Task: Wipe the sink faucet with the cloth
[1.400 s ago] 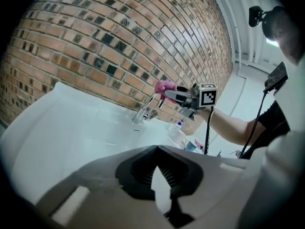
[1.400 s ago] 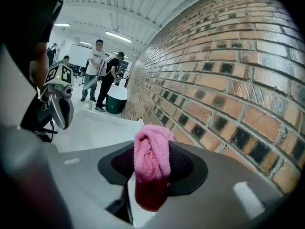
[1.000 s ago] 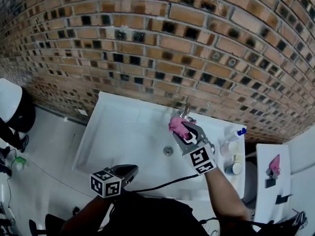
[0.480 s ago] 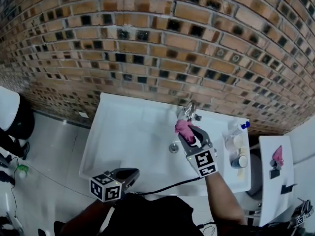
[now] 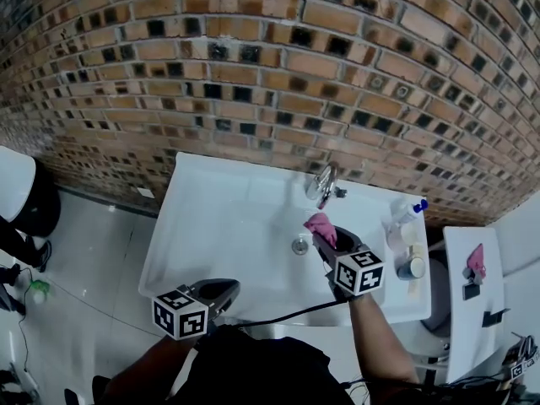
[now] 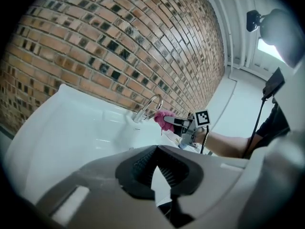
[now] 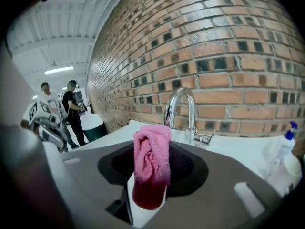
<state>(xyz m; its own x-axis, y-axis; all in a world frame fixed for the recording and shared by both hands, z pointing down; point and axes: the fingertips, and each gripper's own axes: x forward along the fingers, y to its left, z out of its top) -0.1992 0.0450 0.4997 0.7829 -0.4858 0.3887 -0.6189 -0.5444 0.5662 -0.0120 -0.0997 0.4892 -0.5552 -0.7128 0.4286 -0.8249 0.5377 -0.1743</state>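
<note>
The only print I can make out is the black-and-white square pattern on the marker cube [image 5: 359,273] of my right claw [image 5: 327,234]. The left claw [image 5: 226,290] carries a cube of the same kind. The spray bottle [image 5: 403,218] with the blue nozzle, standing on the sink [image 5: 211,218] rim at the right, is too small for me to read any label.

The cloth [image 7: 151,151] is pink and fine-ribbed. It is bunched into a soft upright roll, paler at the top and darker toward the lower end. My right claw is clamped on it, the dark pads pressing it from both sides with the top of the roll sticking out past the tips. From the head view the cloth [image 5: 320,224] hangs over the basin beside the drain [image 5: 300,245]. It sits just in front of the chrome faucet [image 5: 324,181] and is not touching it. In the right gripper view the curved faucet [image 7: 181,106] rises behind the cloth, against the brick wall [image 5: 253,74].

My left claw [image 6: 157,168] is down near the front edge of the sink, its ribbed pads closed together at the tips with nothing between them.
</note>
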